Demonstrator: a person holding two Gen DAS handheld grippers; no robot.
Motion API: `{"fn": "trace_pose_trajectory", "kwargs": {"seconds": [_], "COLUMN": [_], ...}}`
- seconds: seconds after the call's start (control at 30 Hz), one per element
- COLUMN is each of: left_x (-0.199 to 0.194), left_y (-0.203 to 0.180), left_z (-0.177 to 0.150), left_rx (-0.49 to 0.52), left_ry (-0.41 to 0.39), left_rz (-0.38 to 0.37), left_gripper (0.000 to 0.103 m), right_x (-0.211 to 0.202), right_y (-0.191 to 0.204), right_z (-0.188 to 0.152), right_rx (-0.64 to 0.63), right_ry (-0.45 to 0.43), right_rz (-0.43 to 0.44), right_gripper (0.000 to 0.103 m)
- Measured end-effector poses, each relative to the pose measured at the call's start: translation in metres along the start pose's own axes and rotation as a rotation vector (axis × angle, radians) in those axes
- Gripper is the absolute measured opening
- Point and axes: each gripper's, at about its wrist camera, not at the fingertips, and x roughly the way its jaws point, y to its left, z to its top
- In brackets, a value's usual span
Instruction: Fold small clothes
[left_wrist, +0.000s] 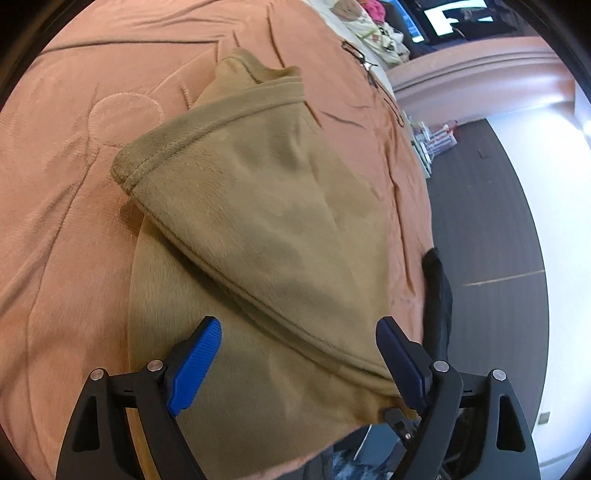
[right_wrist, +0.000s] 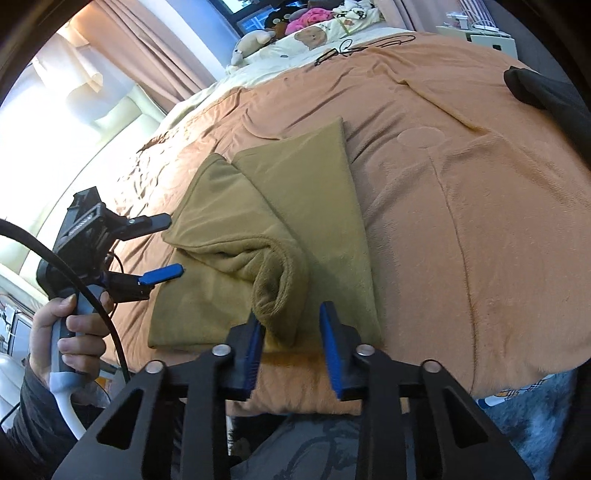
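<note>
right gripper (right_wrist: 291, 325) part-closed | tan garment (right_wrist: 280, 236) cuff between pads, bedspread (right_wrist: 461, 203)

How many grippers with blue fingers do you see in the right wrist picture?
2. The right gripper is at the bottom, at the near edge of the tan garment. The left gripper is at the left, held in a hand.

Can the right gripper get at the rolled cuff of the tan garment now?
Probably yes: the right gripper is open just before the rolled cuff, and nothing lies between them; the left gripper is off to the side.
</note>
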Motion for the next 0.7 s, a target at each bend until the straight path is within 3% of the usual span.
{"fn": "trace_pose_trajectory", "kwargs": {"seconds": [0.13, 0.2, 0.27, 0.33, 0.7], "left_x": [0.009, 0.01, 0.009, 0.006, 0.004], "left_y": [0.007, 0.007, 0.008, 0.006, -0.065], "left_z": [0.011, 0.018, 0.024, 0.03, 0.065], "left_rx": [-0.018, -0.02, -0.022, -0.019, 0.146], "left_ry": [-0.023, -0.042, -0.047, -0.054, -0.11], "left_rz": [0.018, 0.039, 0.079, 0.078, 0.036], "left_gripper": [0.076, 0.066, 0.026, 0.014, 0.01], "right_x": [0.002, 0.003, 0.005, 0.004, 0.001], "right_y": [0.0, -0.001, -0.003, -0.005, -0.016], "right_z": [0.001, 0.002, 0.002, 0.0, -0.012], "right_rx": [0.001, -0.003, -0.002, 0.006, 0.068], "right_ry": [0.003, 0.005, 0.007, 0.01, 0.026], "right_rz": [-0.004, -0.006, -0.01, 0.003, 0.081], "right_gripper": [0.024, 0.015, 0.005, 0.002, 0.0]}}
